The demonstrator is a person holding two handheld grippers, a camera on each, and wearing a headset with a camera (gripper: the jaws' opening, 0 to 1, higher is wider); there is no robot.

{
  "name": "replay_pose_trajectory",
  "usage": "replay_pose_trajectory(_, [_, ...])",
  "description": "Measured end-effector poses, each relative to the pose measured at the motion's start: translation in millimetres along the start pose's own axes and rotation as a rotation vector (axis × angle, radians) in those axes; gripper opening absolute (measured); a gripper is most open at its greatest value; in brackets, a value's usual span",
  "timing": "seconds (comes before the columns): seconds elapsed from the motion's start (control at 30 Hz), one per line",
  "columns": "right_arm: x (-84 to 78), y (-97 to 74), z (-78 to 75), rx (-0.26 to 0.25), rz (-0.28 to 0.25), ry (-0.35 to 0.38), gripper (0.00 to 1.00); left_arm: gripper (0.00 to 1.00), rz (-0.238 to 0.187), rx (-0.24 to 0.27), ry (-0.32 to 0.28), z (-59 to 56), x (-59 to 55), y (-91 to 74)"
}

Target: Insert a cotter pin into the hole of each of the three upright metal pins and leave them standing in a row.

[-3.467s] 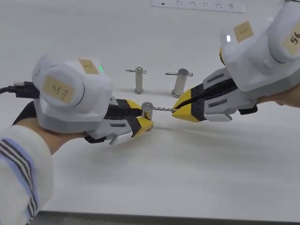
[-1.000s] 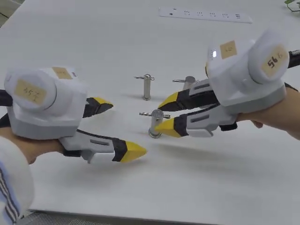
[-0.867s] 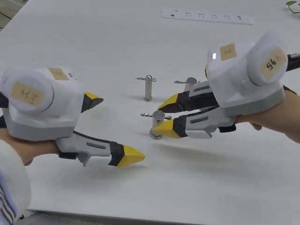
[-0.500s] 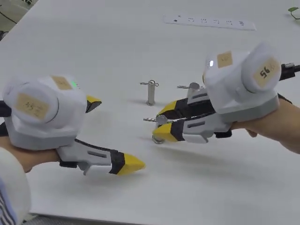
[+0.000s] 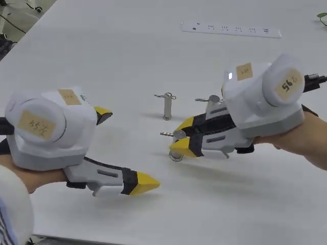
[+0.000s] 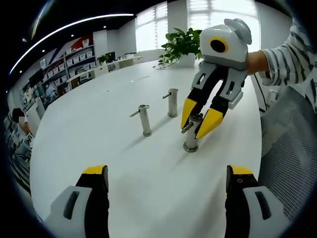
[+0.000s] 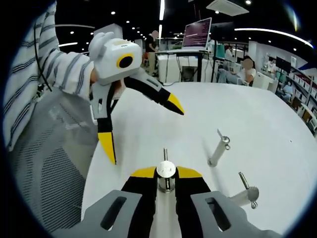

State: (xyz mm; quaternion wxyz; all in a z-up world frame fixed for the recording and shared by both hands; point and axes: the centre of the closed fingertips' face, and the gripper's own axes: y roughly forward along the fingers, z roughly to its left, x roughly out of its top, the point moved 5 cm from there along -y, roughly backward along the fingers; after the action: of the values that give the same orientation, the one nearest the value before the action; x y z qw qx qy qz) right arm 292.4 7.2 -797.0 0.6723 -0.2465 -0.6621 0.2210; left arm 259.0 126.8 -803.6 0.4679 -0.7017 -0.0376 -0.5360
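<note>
Three upright metal pins stand on the white table, each with a cotter pin through its top. The near pin (image 5: 177, 146) (image 6: 190, 137) (image 7: 166, 176) sits between the jaws of my right gripper (image 5: 180, 136) (image 6: 199, 119) (image 7: 167, 173), which is shut on its head. Behind it stand the back left pin (image 5: 167, 106) (image 6: 144, 120) (image 7: 218, 148) and the back right pin (image 5: 213, 99) (image 6: 172, 102) (image 7: 245, 193), the latter partly hidden by the right gripper in the head view. My left gripper (image 5: 125, 148) (image 6: 167, 173) (image 7: 143, 130) hangs wide open to the left, holding nothing.
A white power strip (image 5: 231, 29) lies at the far side of the table. A potted plant (image 6: 181, 47) stands at the table's far end. A grey mesh chair (image 6: 290, 148) is beside the table edge.
The left gripper let go of the near pin and drew back to the left, open. The right gripper's jaws closed around the near pin's head.
</note>
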Motion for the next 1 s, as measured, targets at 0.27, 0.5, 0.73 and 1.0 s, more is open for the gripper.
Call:
replay_pose_trajectory(0.27, [-17.7, -28.7, -5.4, 0.041, 0.005, -0.033, 0.13, 0.99, -0.014, 0.019, -0.014, -0.1, 8.7, -2.9])
replay_pose_trajectory(0.5, [-37.6, -68.1, -29.2, 0.031, -0.015, -0.073, 0.13, 0.99, 0.011, 0.019, -0.016, -2.3, 2.9, -1.4])
replay_pose_trajectory(0.73, [-51.6, -94.9, -65.0, -0.004, -0.035, -0.02, 0.13, 0.99, -0.007, 0.028, -0.055, -3.4, 1.8, -0.7])
replay_pose_trajectory(1.0, [-60.7, -100.1, -86.5, -0.031, -0.028, 0.018, 0.13, 0.99, -0.008, 0.02, -0.077, -7.1, 2.1, -1.0])
